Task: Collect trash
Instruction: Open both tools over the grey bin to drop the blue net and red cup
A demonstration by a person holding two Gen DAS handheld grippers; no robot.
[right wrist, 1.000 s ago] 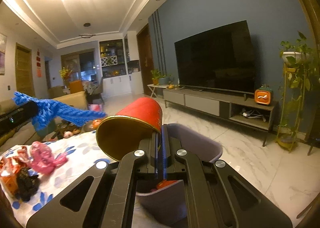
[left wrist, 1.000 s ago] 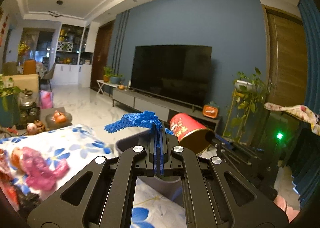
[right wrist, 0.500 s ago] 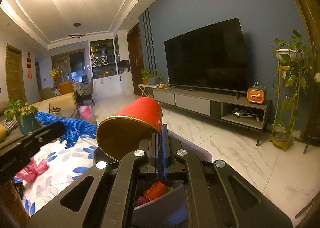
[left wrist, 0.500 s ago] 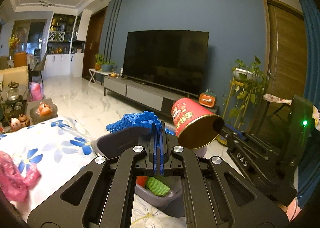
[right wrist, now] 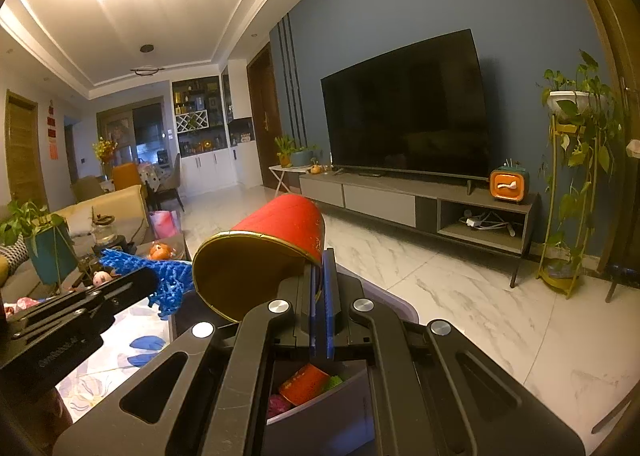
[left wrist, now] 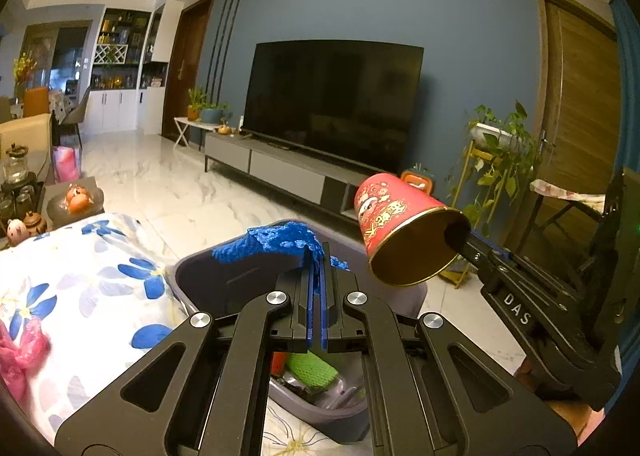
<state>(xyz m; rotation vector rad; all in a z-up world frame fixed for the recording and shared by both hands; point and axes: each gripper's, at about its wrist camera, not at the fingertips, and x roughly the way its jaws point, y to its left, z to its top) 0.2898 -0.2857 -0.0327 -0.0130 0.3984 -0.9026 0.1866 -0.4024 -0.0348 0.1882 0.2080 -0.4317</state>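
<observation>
A grey bin (left wrist: 224,276) stands at the edge of the flowered tablecloth, with green, red and clear scraps inside. My left gripper (left wrist: 318,256) is shut on a blue foam net (left wrist: 276,244) that hangs over the bin's mouth. My right gripper (right wrist: 320,260) is shut on the rim of an empty red can (right wrist: 280,224), gold inside, tilted with its open end toward me. In the left wrist view the red can (left wrist: 396,220) hovers just right of the bin. In the right wrist view the blue net (right wrist: 160,272) and the bin (right wrist: 340,392) lie below left.
Pink crumpled trash (left wrist: 20,348) lies on the flowered cloth (left wrist: 80,296) at left. A low side table with teapots and fruit (left wrist: 76,196) stands beyond it. A TV cabinet (right wrist: 420,204), plant stand (right wrist: 572,184) and marble floor fill the far side.
My left gripper carried the blue net rightward and lower, from over the cloth to over the bin. The red can drifted slightly closer over the bin. Both grips stayed shut.
</observation>
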